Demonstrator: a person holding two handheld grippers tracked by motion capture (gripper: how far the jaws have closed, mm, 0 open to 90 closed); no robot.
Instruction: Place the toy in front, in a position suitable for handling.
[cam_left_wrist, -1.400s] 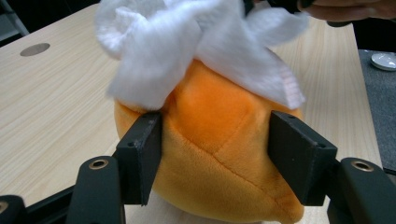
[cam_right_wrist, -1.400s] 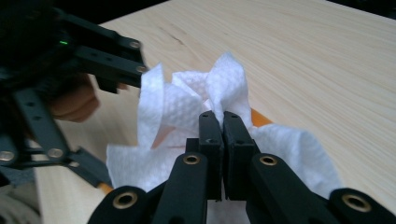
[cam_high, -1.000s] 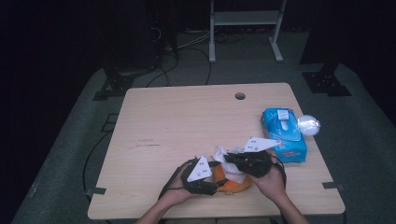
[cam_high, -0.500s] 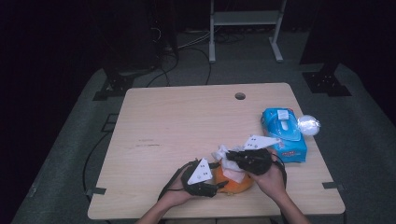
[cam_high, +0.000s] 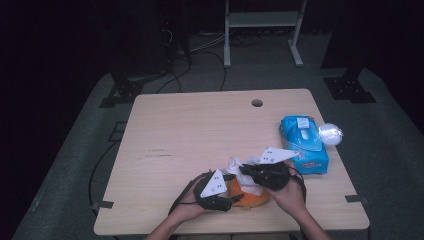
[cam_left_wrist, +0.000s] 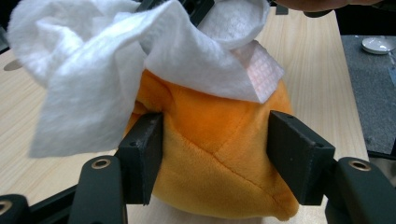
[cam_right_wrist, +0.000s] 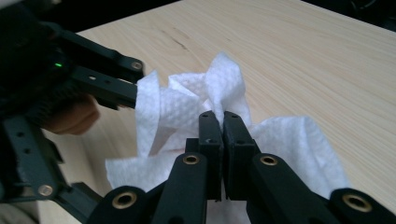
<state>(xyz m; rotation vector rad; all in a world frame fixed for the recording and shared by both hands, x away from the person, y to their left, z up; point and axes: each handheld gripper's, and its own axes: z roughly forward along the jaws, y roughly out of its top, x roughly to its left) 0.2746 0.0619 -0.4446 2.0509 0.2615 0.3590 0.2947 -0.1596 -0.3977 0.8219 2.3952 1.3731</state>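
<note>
An orange plush toy (cam_high: 252, 196) (cam_left_wrist: 219, 144) lies near the table's front edge between the person's two hands. My left gripper (cam_high: 220, 192) (cam_left_wrist: 215, 140) is shut on it, one black pad pressing into each side. A crumpled white wipe (cam_high: 239, 166) (cam_left_wrist: 116, 60) (cam_right_wrist: 182, 107) lies draped over the top of the plush. My right gripper (cam_high: 250, 172) (cam_right_wrist: 223, 121) comes in from the right and is shut on a fold of that wipe, its jaws pinched together. The plush's underside is hidden.
A blue pack of wipes (cam_high: 304, 145) lies at the table's right side, with a white round object (cam_high: 330, 133) just past the edge beside it. The light wooden table (cam_high: 200, 130) has a cable hole (cam_high: 257, 103) at the back. A metal stand (cam_high: 262, 20) stands behind.
</note>
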